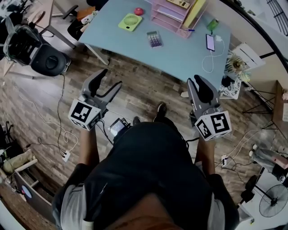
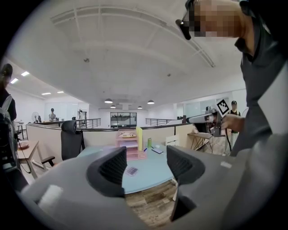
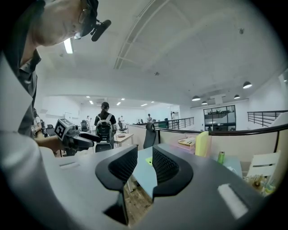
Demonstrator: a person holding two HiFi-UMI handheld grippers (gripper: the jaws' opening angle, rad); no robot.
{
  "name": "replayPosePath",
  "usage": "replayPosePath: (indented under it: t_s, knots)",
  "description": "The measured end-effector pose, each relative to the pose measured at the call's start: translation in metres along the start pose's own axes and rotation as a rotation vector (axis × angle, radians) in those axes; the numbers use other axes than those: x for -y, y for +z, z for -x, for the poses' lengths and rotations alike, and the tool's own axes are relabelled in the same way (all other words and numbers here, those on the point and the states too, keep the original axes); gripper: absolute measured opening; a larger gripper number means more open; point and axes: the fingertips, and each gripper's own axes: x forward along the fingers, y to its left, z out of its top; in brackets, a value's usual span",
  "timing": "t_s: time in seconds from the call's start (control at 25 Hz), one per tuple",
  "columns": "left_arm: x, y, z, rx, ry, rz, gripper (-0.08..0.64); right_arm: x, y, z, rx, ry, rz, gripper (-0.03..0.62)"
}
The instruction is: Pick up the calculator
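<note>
The calculator is small with purple keys and lies flat on the light blue table, far ahead of both grippers. In the left gripper view the calculator shows between the jaws, well beyond them. My left gripper hangs over the wooden floor short of the table, jaws wide apart and empty, as the left gripper shows in its own view. My right gripper also hangs short of the table. The right gripper has only a narrow gap between its jaws and holds nothing.
On the table are a green hand fan, a red object, a pink desk organizer, a green bottle and a phone on a white cable. A black office chair stands left; cables lie on the floor.
</note>
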Motion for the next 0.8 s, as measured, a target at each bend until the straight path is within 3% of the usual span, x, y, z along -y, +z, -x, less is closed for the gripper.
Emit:
replayPosePath:
  t_s: [0.52, 0.8]
  knots:
    - [0.006, 0.021, -0.074, -0.048, 0.11, 0.003, 0.328, 0.088, -0.001, -0.056, 0.0, 0.15, -0.031, 0.086]
    - [0.013, 0.031, -0.098, -0.098, 0.182, 0.046, 0.328, 0.12, -0.003, -0.075, -0.001, 0.216, -0.046, 0.086]
